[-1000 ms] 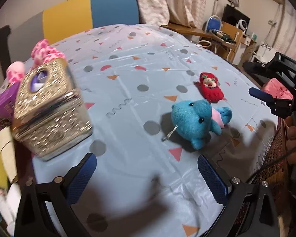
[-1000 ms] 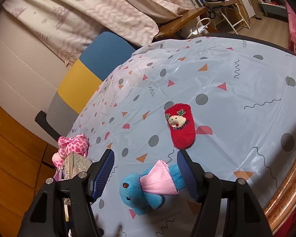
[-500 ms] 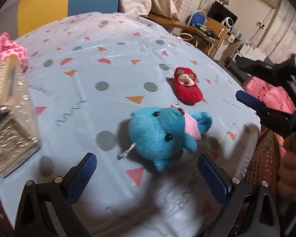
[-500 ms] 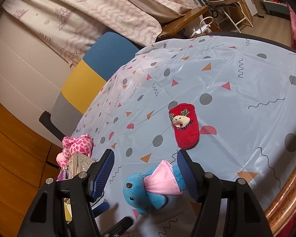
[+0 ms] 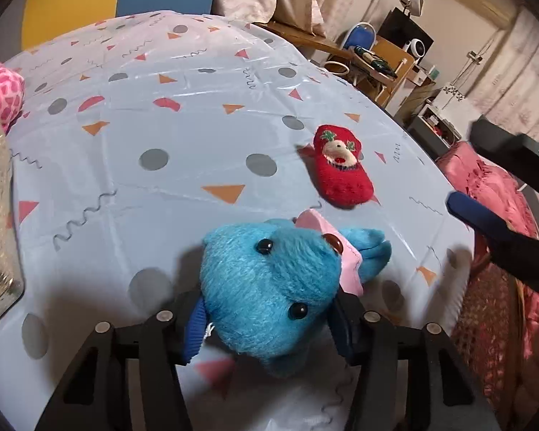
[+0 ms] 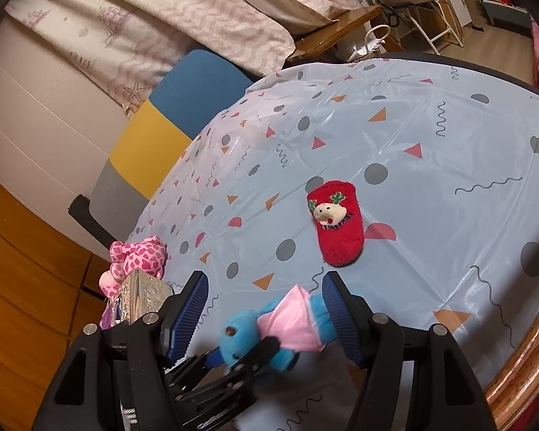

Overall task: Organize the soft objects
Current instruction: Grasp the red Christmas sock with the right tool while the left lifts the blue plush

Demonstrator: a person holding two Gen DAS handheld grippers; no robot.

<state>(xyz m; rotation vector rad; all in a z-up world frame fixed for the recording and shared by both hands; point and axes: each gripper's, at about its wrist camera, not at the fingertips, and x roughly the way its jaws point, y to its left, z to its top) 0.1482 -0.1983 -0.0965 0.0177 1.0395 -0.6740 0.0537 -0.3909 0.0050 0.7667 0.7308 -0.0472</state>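
Note:
A blue plush toy [image 5: 269, 280] in a pink dress lies near the front edge of the patterned tablecloth [image 5: 183, 151]. My left gripper [image 5: 265, 321] is closing on its head, and the blue pads press into the fur on both sides. In the right wrist view, the same blue plush toy [image 6: 248, 334] lies below my right gripper [image 6: 266, 309], whose jaws are open and hang over the pink dress without touching it. The left gripper's black frame [image 6: 226, 377] reaches in from below. A red reindeer sock [image 5: 341, 168] lies flat just beyond the toy.
A pink spotted plush [image 6: 136, 258] and a shiny silver tissue box [image 6: 143, 291] stand at the table's left edge. A blue, yellow and grey chair [image 6: 183, 107] stands behind the table. The wooden table rim [image 6: 521, 359] runs along the right.
My left gripper moved forward and down to the blue plush toy, and its jaws narrowed from wide open onto the toy's head. The right gripper stayed where it was.

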